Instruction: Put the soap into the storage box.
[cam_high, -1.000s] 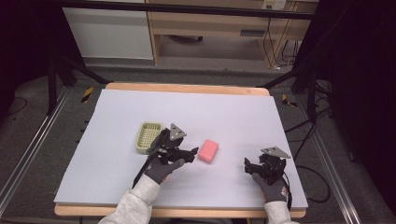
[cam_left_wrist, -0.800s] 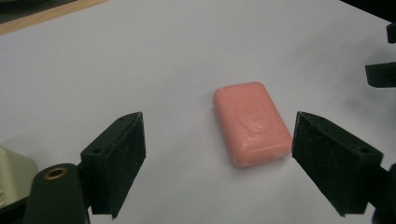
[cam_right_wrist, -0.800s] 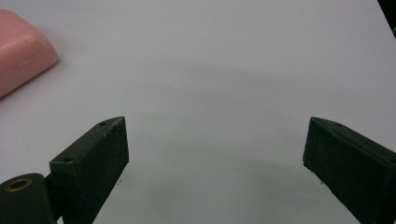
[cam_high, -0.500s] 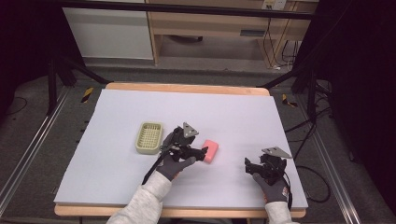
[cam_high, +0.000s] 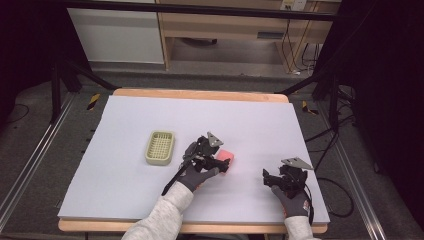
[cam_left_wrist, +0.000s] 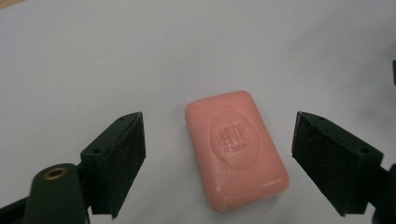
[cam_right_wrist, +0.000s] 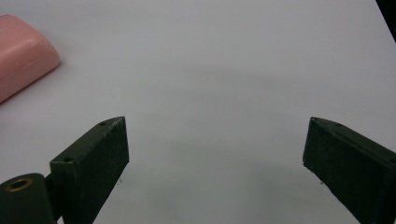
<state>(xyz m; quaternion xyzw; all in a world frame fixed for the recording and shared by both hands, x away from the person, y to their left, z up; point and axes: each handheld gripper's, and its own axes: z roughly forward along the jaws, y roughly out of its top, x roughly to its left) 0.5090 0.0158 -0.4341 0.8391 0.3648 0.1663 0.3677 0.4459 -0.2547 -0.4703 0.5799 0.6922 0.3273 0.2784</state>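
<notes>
Grey floor (cam_high: 45, 150), wood cabinet (cam_high: 220, 25) behind, black drapes (cam_high: 390, 75) at sides.

- The pink soap bar (cam_left_wrist: 236, 148) had an oval stamp with raised lettering in its middle, but it was too blurry to read.

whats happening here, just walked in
A person at a table covered in pale sheet works a hand-held gripper in each hand. The left hand-held gripper is open with its jaws on either side of a pink bar of soap lying flat, not touching it yet. The right hand-held gripper sits open over bare table, off to the side. A small yellow-green basket sits left of the soap, apart from it.
</notes>
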